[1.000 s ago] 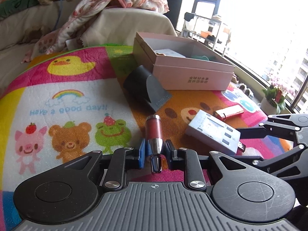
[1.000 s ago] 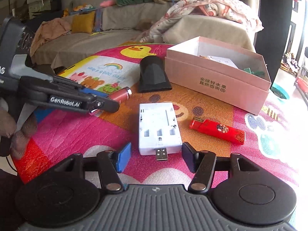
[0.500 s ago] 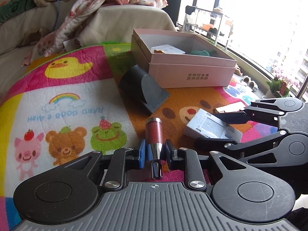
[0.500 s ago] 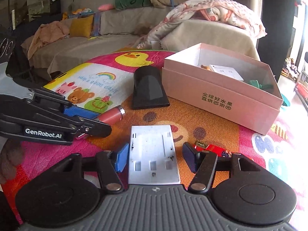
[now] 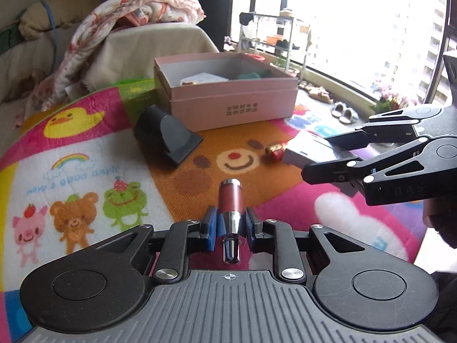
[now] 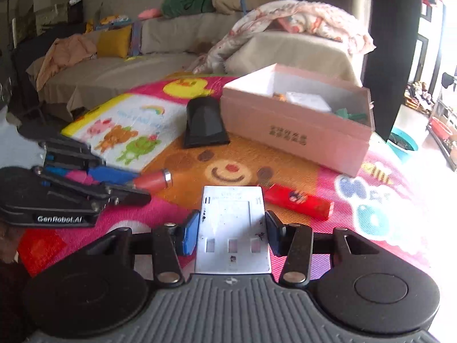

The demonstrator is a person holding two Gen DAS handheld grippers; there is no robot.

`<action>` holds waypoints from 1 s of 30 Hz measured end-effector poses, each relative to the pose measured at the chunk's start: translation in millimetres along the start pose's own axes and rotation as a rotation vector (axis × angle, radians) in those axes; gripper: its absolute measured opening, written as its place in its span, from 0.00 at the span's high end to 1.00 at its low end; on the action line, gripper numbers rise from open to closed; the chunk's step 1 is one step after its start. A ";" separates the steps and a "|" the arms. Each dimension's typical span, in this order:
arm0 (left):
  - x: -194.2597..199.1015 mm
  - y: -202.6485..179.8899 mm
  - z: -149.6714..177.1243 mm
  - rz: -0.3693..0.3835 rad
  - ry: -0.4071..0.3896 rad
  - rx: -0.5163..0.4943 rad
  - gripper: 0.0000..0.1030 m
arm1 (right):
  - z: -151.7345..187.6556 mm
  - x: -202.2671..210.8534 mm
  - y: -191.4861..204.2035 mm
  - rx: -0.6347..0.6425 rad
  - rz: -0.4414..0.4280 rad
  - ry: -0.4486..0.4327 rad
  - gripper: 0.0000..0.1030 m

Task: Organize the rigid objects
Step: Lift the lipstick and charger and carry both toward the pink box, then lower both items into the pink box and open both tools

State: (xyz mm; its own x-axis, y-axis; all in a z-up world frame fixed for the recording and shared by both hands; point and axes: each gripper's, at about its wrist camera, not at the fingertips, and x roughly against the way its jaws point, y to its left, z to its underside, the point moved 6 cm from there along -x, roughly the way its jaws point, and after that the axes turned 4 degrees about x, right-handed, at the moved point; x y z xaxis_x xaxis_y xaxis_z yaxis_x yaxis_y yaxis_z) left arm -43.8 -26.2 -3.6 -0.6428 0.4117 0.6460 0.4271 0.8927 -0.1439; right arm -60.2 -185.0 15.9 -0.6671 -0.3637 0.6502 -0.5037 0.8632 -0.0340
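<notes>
left fingers [image 5: 230,225] clamp a red, silver-capped tube [image 5: 230,200]; right fingers [image 6: 231,230] hold a flat white charger [image 6: 232,228].

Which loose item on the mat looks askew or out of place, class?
The black wedge-shaped object lies tipped on its side by the pink box, and the red lighter lies loose at a slant. Nothing looks spilled or broken.

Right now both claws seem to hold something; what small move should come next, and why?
Probably lift both claws and carry them toward the open pink box. The left claw is shut on the red tube, and the right claw grips the white charger at its sides. The box lies ahead, already holding some items.
</notes>
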 end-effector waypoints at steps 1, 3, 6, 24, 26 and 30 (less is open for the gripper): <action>4.0 -1.2 -11.2 0.031 -0.016 0.019 0.77 | -7.9 8.4 -5.0 -0.015 0.000 -0.029 0.54; 15.0 -4.3 -41.2 0.081 -0.076 0.036 0.77 | -29.5 28.2 -16.4 -0.041 0.005 -0.109 0.54; 33.3 -7.7 -97.5 0.101 -0.208 0.023 0.77 | -74.2 61.7 -38.0 -0.054 0.047 -0.256 0.54; -104.4 26.5 -199.2 0.166 -0.159 0.183 0.77 | -176.9 -42.3 -149.4 -0.256 0.155 -0.161 0.54; -114.7 35.5 -198.8 0.184 -0.143 0.224 0.77 | -172.0 -59.0 -151.0 -0.261 0.163 -0.133 0.54; -114.6 51.4 -198.1 0.136 -0.172 0.203 0.76 | -165.7 -81.8 -153.2 -0.268 0.163 -0.099 0.46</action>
State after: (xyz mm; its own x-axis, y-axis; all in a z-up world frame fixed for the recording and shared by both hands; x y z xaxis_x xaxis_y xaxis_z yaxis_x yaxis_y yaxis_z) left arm 177.8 -63.8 63.5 -0.6943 0.5391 0.4767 0.3915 0.8388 -0.3784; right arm 162.6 -229.4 93.7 -0.7836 -0.2338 0.5755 -0.2321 0.9696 0.0777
